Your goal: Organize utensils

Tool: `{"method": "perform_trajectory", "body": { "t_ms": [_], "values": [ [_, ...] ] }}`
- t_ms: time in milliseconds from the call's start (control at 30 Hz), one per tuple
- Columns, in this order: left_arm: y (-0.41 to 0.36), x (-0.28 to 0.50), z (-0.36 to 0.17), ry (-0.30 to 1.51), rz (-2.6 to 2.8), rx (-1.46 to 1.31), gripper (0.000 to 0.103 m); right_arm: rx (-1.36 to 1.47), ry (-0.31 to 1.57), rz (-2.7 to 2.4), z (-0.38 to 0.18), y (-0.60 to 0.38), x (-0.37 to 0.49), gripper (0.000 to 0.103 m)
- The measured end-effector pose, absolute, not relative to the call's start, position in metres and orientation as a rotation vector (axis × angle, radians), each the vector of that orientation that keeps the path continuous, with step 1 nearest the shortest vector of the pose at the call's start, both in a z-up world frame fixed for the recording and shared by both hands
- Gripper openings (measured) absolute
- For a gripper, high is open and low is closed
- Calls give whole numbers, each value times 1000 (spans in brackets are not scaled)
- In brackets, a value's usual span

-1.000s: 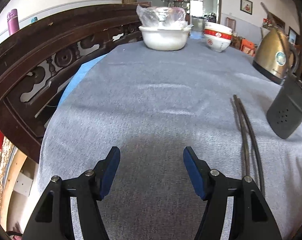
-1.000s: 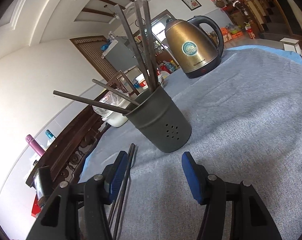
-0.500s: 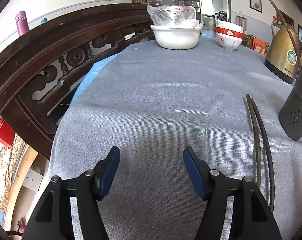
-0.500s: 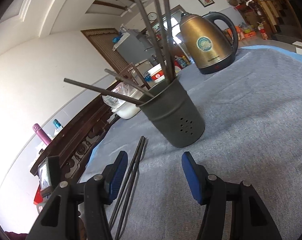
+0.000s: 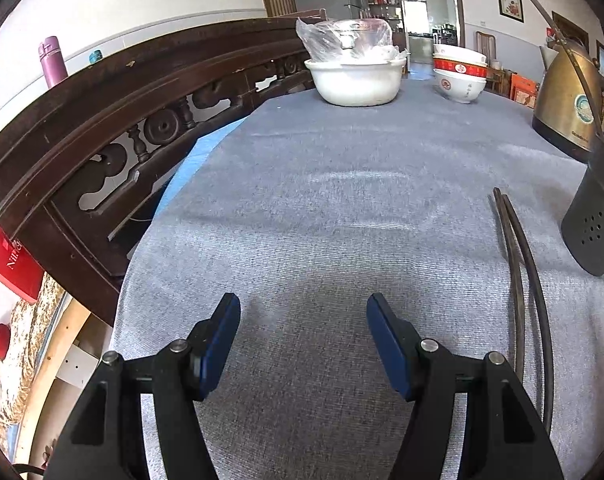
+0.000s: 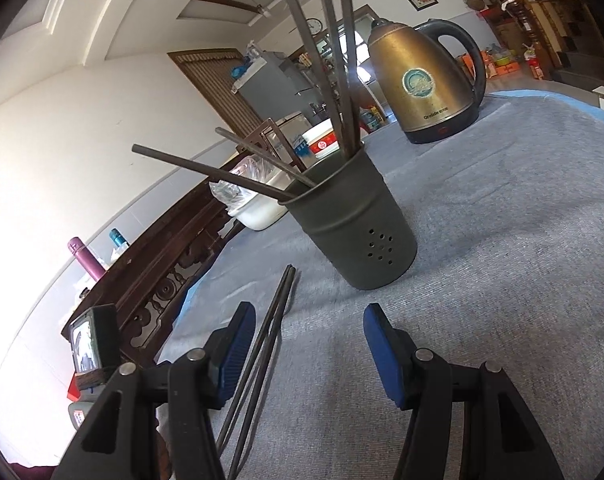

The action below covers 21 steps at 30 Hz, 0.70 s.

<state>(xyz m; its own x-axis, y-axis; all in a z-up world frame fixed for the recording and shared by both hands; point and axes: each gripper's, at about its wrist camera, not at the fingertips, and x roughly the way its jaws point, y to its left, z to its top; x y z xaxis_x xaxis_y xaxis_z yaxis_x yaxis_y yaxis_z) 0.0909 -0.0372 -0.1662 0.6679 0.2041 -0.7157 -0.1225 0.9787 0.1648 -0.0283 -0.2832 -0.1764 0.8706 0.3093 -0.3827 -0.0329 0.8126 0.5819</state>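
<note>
A dark grey metal utensil holder (image 6: 354,236) stands on the grey tablecloth with several dark chopsticks (image 6: 334,64) sticking out of it. It also shows at the right edge of the left wrist view (image 5: 594,216). Two loose dark chopsticks (image 6: 262,344) lie side by side on the cloth left of the holder, and to the right in the left wrist view (image 5: 518,292). My right gripper (image 6: 308,344) is open and empty, with the loose pair next to its left finger. My left gripper (image 5: 302,340) is open and empty over bare cloth.
A brass electric kettle (image 6: 426,88) stands behind the holder. A white basin with a plastic bag (image 5: 356,76) and stacked red-and-white bowls (image 5: 460,76) sit at the far end. A carved dark wooden bench back (image 5: 114,128) runs along the table's left edge.
Both grippers have drifted slightly, so the views shifted a little to the right. The holder and loose chopsticks lie where they were. Both grippers stay open.
</note>
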Motion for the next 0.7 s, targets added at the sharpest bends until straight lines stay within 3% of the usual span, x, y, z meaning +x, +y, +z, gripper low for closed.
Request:
{"method": "perform_trajectory", "body": {
  "t_ms": [700],
  "values": [
    [-41,84,-162,778,64,92,67,585,569,105,-181,-283,-18,61]
  ]
}}
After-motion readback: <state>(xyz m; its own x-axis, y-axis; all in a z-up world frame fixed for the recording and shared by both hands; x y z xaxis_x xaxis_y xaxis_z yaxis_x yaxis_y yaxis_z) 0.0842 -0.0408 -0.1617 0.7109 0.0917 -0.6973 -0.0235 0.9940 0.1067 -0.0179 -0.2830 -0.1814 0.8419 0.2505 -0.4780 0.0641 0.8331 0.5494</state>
